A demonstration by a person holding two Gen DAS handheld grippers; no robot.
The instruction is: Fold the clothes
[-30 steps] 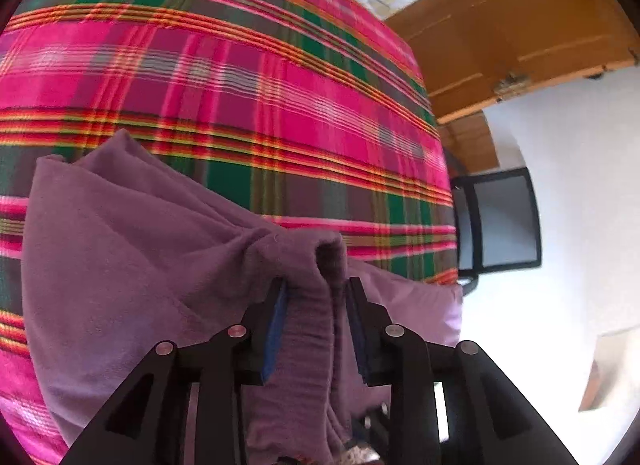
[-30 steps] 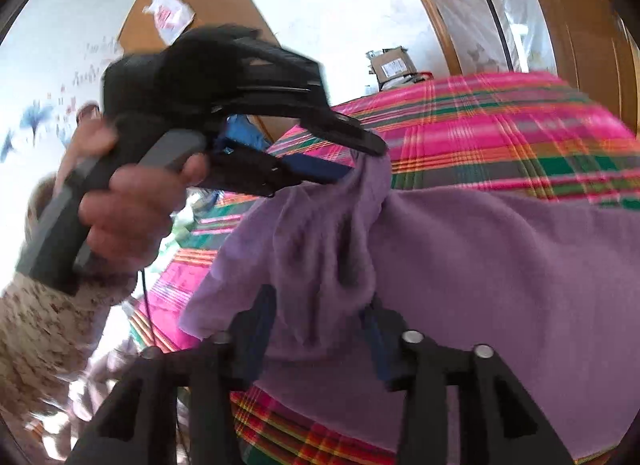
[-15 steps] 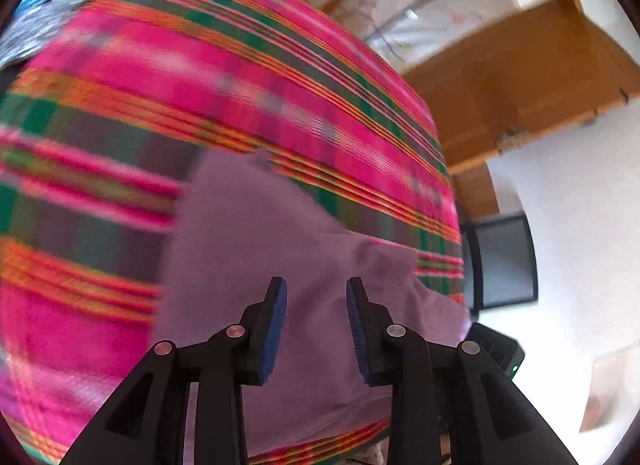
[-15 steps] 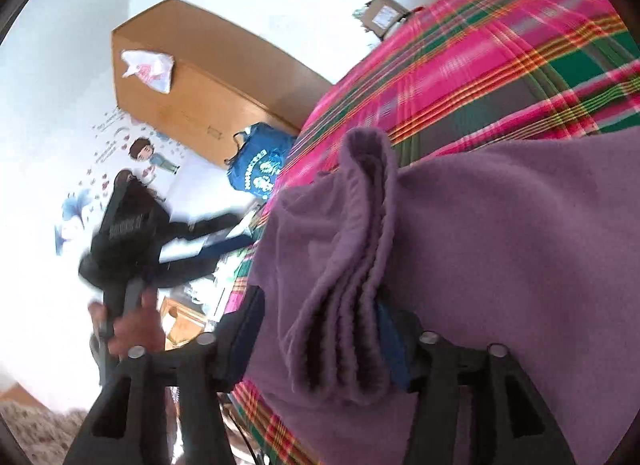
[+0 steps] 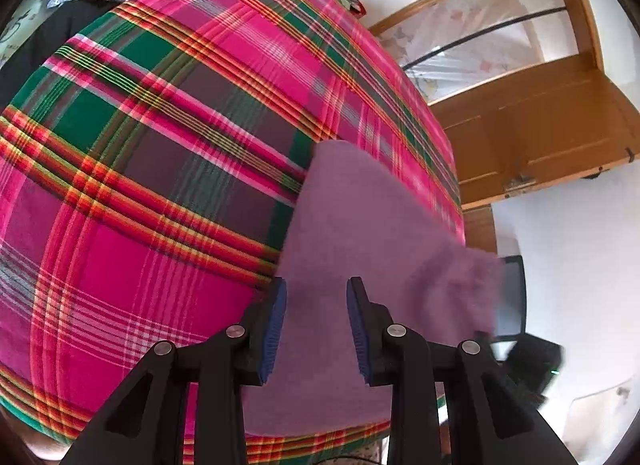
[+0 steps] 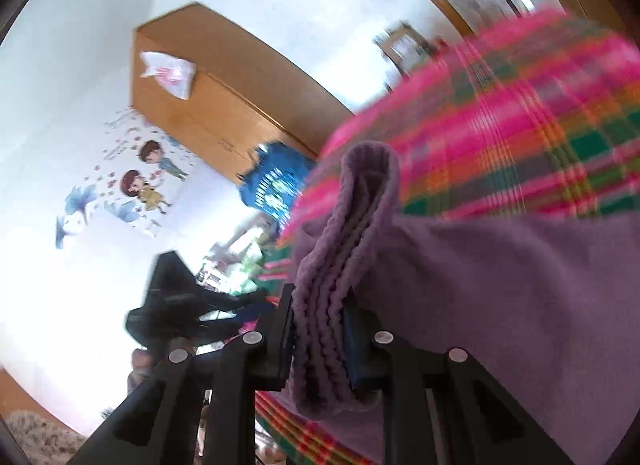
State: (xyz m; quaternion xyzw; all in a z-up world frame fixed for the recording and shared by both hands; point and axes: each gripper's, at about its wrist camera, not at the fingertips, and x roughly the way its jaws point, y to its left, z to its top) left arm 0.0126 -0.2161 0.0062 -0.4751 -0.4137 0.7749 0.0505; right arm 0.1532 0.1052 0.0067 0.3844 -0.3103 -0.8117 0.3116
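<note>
**Right tongs clamped on the purple garment, left ones let go**

No brand or label was readable anywhere. The blue bag (image 6: 276, 189) by the wooden wardrobe (image 6: 224, 105) had pale lettering on it, but it was way too blurred to make out, and the cartoon wall stickers (image 6: 140, 181) carried no text I could read.

The purple garment (image 5: 360, 233) lay on the pink-and-green plaid cloth (image 5: 160, 145), toward its right edge in the left wrist view. The left tongs (image 5: 316, 319) hung over its near part, jaws spread apart with nothing between the blue pads (image 5: 276, 317), just fabric behind the gap.

The right tongs (image 6: 320, 329) were clenched on a bunched, ribbed edge of that same garment (image 6: 500, 285), several layers squeezed together and standing up between the jaws. The rest spread off to the right over the plaid. The right wrist view was tilted and motion-blurred. The other gripper showed as a dark smear low on the left there.
</note>
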